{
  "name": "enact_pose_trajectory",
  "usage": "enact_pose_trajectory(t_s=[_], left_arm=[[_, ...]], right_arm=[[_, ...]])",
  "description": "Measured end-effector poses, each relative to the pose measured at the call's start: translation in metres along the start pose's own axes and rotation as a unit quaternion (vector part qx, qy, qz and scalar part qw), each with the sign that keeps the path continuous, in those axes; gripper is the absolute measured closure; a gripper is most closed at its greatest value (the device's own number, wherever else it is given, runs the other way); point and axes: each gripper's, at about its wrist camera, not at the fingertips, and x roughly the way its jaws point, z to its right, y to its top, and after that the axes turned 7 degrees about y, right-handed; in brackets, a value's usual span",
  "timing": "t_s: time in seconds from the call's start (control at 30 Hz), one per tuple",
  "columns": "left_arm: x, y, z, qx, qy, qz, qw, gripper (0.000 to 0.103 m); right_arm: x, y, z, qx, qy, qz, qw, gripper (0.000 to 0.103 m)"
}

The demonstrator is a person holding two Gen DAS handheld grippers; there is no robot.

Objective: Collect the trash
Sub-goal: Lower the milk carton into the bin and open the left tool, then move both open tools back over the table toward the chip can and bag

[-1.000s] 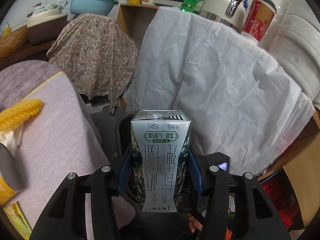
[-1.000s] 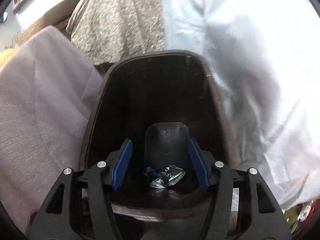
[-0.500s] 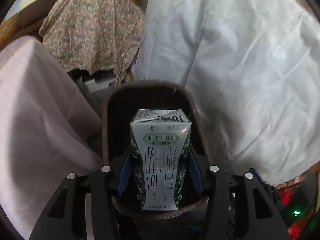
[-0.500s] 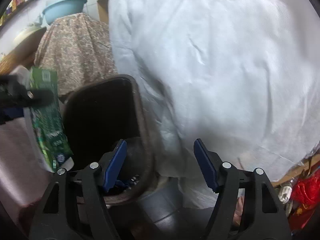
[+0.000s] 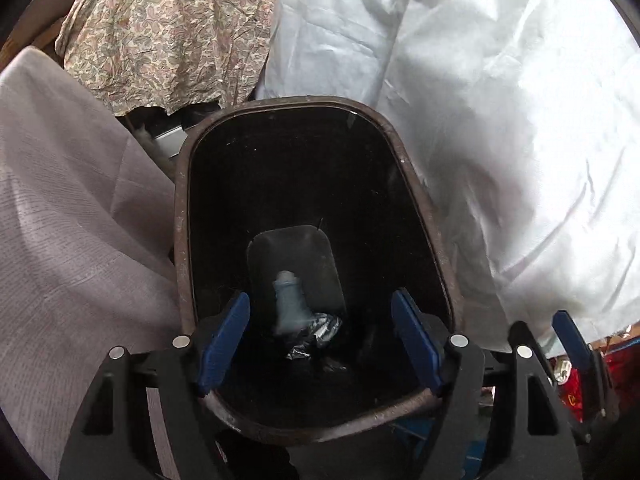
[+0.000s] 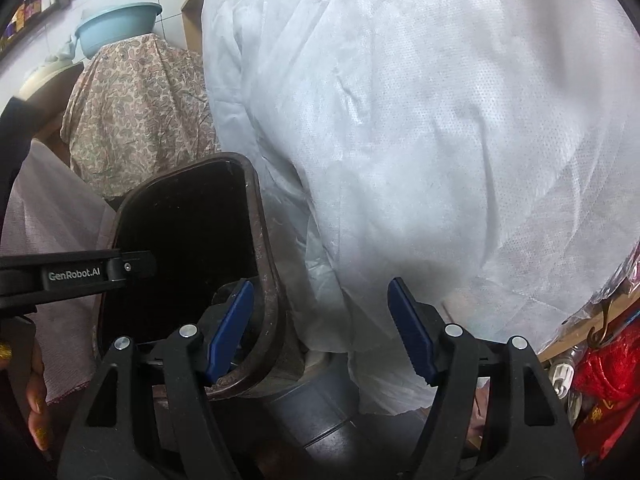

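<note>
We see a dark brown plastic bin (image 5: pixel 182 216) with a black inside, a crumpled silver foil scrap (image 5: pixel 316 334) in it, a beige paisley cloth (image 5: pixel 168 32), plain white sheeting (image 6: pixel 420 120), a pale blue basin (image 6: pixel 116 24), and royal blue pads (image 6: pixel 232 328) on black frames.

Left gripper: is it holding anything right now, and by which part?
Nothing. The left gripper has just been opening; its jaws stand apart over the bin with nothing between them. A blurred pale carton is down inside the bin.
</note>
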Motion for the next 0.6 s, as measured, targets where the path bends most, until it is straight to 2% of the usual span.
enact_pose_trajectory(t_s=[0.13, 0.33, 0.5, 0.6], left_arm=[[-0.028, 0.001, -0.001, -0.001, 0.006, 0.018, 0.9998, 0.028], [-0.115, -0.009, -0.018, -0.008, -0.014, 0.111, 0.9937, 0.012], [-0.19, -0.036, -0.038, 0.006, -0.05, 0.166, 0.9849, 0.005], [-0.221, -0.053, -0.057, 0.007, -0.051, 0.189, 0.9806, 0.005]], right_arm=[[-0.01, 0.004, -0.003, 0.0, 0.0, 0.01, 1.0, 0.031], [-0.032, 0.014, -0.015, -0.006, 0.002, 0.026, 1.0, 0.026], [-0.062, 0.019, -0.05, -0.028, 0.046, 0.045, 0.998, 0.021], [-0.078, 0.023, -0.077, -0.048, 0.072, 0.047, 0.995, 0.019]])
